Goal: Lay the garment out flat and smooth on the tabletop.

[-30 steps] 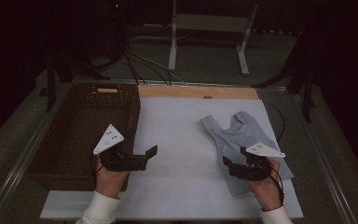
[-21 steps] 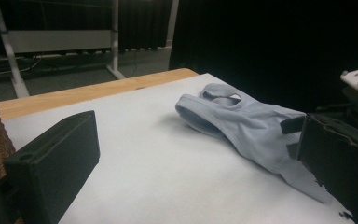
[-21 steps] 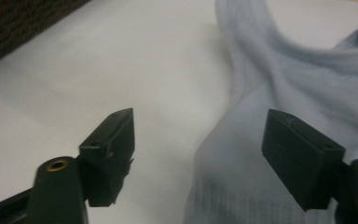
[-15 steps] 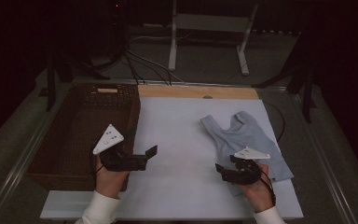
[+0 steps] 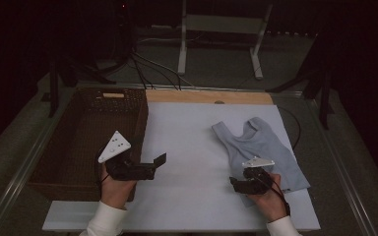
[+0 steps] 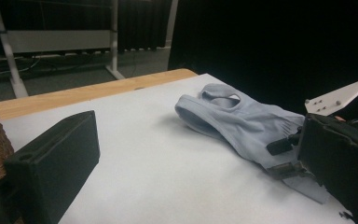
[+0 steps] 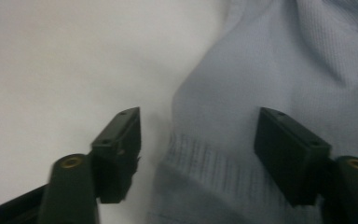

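Observation:
A light blue sleeveless top [image 5: 261, 147] lies crumpled on the white sheet [image 5: 187, 147], right of centre. My right gripper [image 5: 237, 184] is low at the top's near-left hem. It is open, with one finger [image 7: 121, 135] over the bare sheet and the other over the cloth [image 7: 270, 70], and nothing is pinched between them. My left gripper [image 5: 153, 165] hovers open and empty beside the basket, pointing right toward the top [image 6: 242, 121]. One of its fingers [image 6: 56, 163] shows at the left of its own view, with the right gripper [image 6: 282, 157] far off.
A brown wicker basket [image 5: 83, 137] stands along the table's left side, close behind the left hand. A wooden strip [image 5: 206, 96] runs along the far edge of the sheet. A metal stand [image 5: 216, 24] and cables [image 5: 142, 64] lie on the floor beyond.
My right gripper has moved left and toward the near edge, down to the top's hem. The left gripper and the top have stayed put.

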The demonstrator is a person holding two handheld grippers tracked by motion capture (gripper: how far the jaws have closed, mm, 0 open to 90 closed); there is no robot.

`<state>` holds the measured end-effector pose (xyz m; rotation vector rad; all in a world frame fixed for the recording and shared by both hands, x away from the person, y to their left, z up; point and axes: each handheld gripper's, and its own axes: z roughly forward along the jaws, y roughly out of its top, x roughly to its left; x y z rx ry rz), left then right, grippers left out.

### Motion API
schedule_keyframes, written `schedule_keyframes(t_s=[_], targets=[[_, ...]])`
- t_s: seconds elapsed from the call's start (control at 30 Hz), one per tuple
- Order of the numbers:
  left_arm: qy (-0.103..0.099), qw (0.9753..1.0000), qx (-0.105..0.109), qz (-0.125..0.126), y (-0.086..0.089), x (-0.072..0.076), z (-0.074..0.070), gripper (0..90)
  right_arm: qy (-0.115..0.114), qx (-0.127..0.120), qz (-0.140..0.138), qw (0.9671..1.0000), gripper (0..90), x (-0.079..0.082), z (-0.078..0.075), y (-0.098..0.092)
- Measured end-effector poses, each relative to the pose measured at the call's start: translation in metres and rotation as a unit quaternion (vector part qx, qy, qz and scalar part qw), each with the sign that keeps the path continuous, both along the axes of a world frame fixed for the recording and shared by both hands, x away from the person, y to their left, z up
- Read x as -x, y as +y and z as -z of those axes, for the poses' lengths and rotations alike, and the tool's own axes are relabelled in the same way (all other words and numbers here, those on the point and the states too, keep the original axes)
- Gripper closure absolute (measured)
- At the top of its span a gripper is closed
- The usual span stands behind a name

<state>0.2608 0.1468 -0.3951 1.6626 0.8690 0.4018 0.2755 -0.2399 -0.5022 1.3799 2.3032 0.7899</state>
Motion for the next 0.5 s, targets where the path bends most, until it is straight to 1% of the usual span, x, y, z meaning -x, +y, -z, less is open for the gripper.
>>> schedule_keyframes(t_s=[0.17,0.23,0.27,0.37,0.4,0.43,0.5], targets=[[0.0,1.0,0.001,0.0,-0.0001,0.0002,-0.0002,0.2,-0.003,0.032,0.004,0.9995,48.8,0.0002,0.0025,0.0002],[0.0,1.0,-0.001,0.0,-0.0005,0.0002,-0.0001,0.2,-0.006,0.043,0.001,0.9991,53.3,0.0002,0.003,0.0002],[0.0,1.0,-0.001,0.001,-0.0008,0.0001,0.0,0.2,-0.007,0.047,0.001,0.9989,59.1,0.0004,0.0026,0.0005],[0.0,1.0,-0.002,0.002,-0.0013,0.0002,0.0001,0.2,-0.007,0.037,-0.008,0.9993,76.5,0.0014,0.0005,-0.0004],[0.0,1.0,-0.003,0.002,-0.0012,0.0003,0.0,0.2,-0.007,0.035,-0.011,0.9993,80.6,0.0019,-0.0004,-0.0004],[0.0,1.0,-0.002,0.002,-0.0012,0.0002,0.0001,0.2,-0.007,0.034,-0.009,0.9993,83.0,0.0023,-0.0018,-0.0002],[0.0,1.0,-0.003,0.002,-0.0012,0.0,0.0002,0.2,-0.011,0.028,-0.005,0.9995,84.6,0.0029,-0.0049,-0.0005]])
